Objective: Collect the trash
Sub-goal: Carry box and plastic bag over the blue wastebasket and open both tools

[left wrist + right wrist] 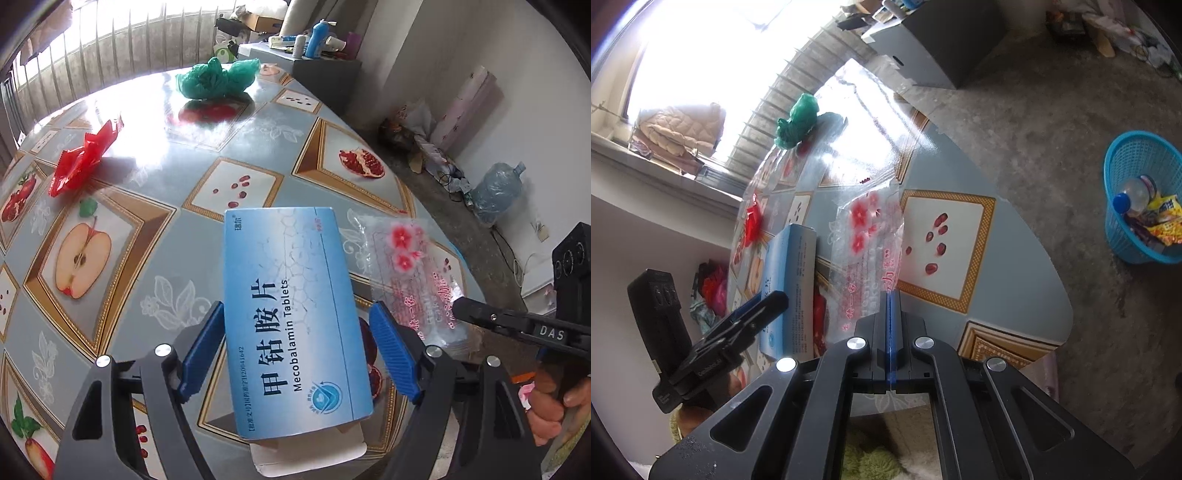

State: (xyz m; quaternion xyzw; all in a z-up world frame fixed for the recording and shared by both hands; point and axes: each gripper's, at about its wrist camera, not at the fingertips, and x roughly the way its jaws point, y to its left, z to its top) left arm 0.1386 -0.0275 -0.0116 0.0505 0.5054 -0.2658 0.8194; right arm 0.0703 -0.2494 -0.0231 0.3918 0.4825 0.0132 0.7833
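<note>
On the floor beside the worktop (pixel 1015 236), a blue basket (pixel 1134 251) holds a bottle and snack wrappers. Left tongs (pixel 295 354) gape around a blue tablet box (pixel 291 314) without touching. Right tongs (pixel 891 295) are clamped on a clear flowered wrapper (pixel 864 236) just beside the box.
</note>
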